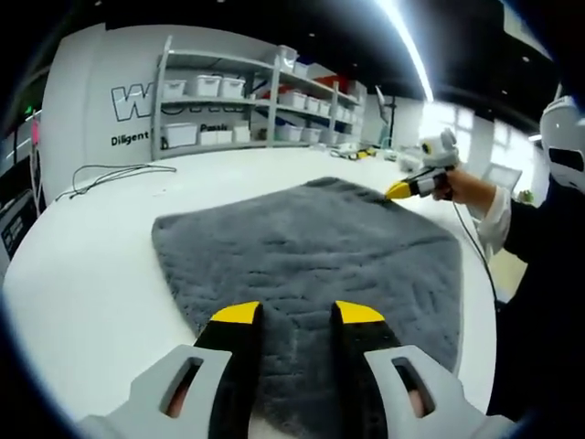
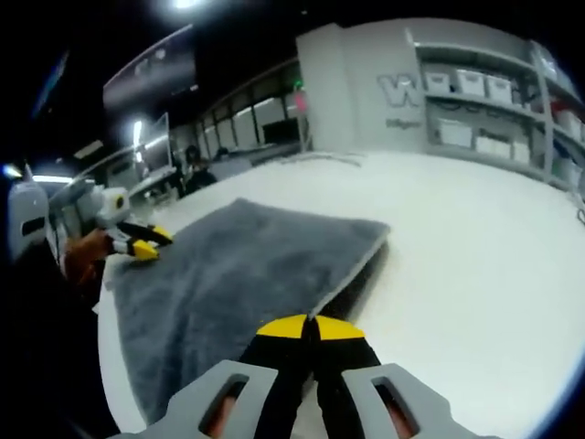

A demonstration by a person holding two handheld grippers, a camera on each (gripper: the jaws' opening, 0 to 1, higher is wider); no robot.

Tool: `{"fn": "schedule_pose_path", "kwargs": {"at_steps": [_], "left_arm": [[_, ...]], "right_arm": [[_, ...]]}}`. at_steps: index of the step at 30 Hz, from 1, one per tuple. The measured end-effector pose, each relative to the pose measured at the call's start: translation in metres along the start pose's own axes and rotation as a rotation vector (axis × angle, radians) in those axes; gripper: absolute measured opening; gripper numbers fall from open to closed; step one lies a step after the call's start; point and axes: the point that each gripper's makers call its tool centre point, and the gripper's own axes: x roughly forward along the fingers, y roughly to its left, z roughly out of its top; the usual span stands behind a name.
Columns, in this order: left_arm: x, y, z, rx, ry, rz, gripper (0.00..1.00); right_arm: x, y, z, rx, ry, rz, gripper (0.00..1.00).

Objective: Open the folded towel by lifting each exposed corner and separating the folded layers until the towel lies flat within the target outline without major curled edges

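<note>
A grey towel (image 1: 311,256) lies spread on the white table (image 1: 91,274), its edges mostly flat. My left gripper (image 1: 298,314) hovers open over the towel's near edge, nothing between its jaws. At the towel's far right corner a hand holds my right gripper (image 1: 400,190). In the right gripper view the towel (image 2: 228,274) stretches away, and its near edge is raised with a dark gap beneath. My right gripper (image 2: 307,326) is shut on that raised corner. The left gripper (image 2: 151,243) sits open at the towel's far left edge.
Shelves with white bins (image 1: 228,87) stand against the back wall beyond the table. A thin cable (image 1: 110,174) lies on the table at the far left. Bare white tabletop (image 2: 475,256) surrounds the towel. A person (image 2: 196,169) stands in the background.
</note>
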Motion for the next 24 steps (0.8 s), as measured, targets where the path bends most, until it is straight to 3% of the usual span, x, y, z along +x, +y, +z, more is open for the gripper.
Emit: {"fn": "schedule_pose_path", "kwargs": {"at_steps": [15,24], "left_arm": [[0.019,-0.025,0.027,0.0,-0.057,-0.08,0.28],[0.031,-0.039,0.048,-0.068,-0.118,-0.134,0.22]], "right_arm": [[0.003,0.037,0.023,-0.039,-0.043,0.095,0.0],[0.009,0.061,0.032,-0.064,-0.064,0.146,0.0]]}}
